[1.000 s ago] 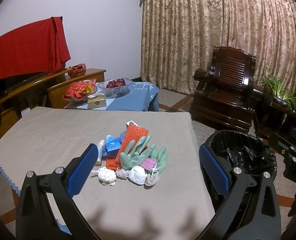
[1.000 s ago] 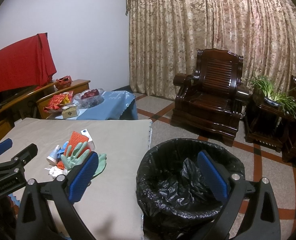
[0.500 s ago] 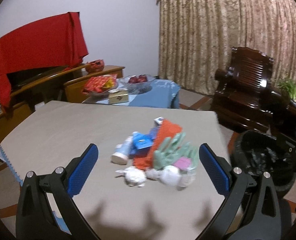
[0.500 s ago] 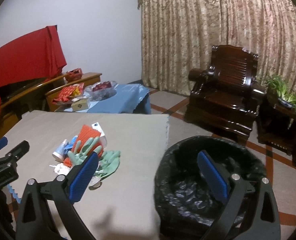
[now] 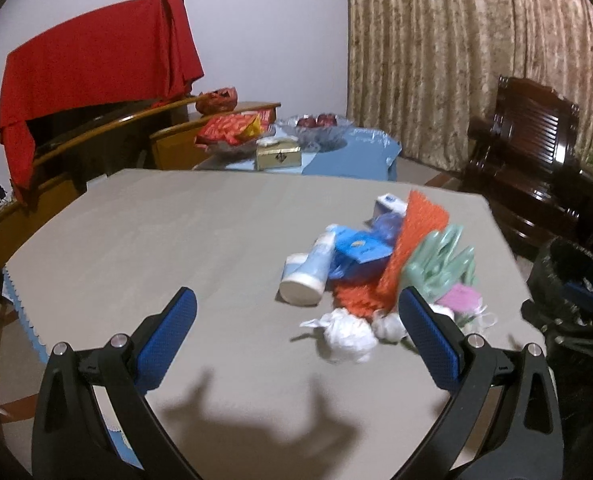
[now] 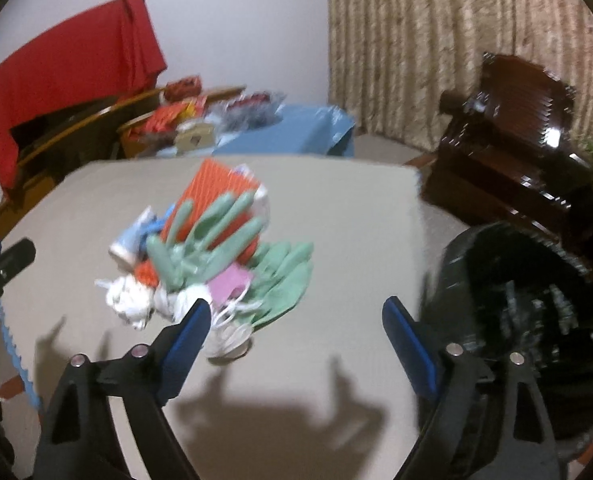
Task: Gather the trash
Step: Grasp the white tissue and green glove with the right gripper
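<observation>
**Both grippers close in on the trash pile**

The trash we are after lies in one heap on the grey-covered table [image 5: 168, 232], toward its right edge and nearer the front than the far side. In it we see green rubber gloves [image 6: 216, 240] draped over an orange mesh mat [image 6: 216, 184], a pale blue tube [image 5: 310, 268] lying on its side, blue packets [image 5: 360, 248], a pink scrap [image 6: 230, 282] and several white crumpled wads [image 5: 346, 336] along the front of the heap. The black-lined bin [image 6: 528, 300] stands on the floor just beyond the table's right edge.

What has changed: a second ago the heap sat small and mid-table in both wrist views, with the bin large in the right one. Now the heap fills much more of both views and sits lower in them, so both hands have come forward and down toward it. The right gripper [image 6: 294, 330] has swung from facing the bin to facing the pile, and its jaws have just been closing a little; they are spread wide with nothing between them, the left finger close to the white wads. The left gripper [image 5: 296, 330] is open wide too and empty, its right finger just beside the wads and gloves.

We judge this the approach before a first pick; nothing has reached the bin that we can tell. Blur in the right view hides whether anything is touched yet.
</observation>
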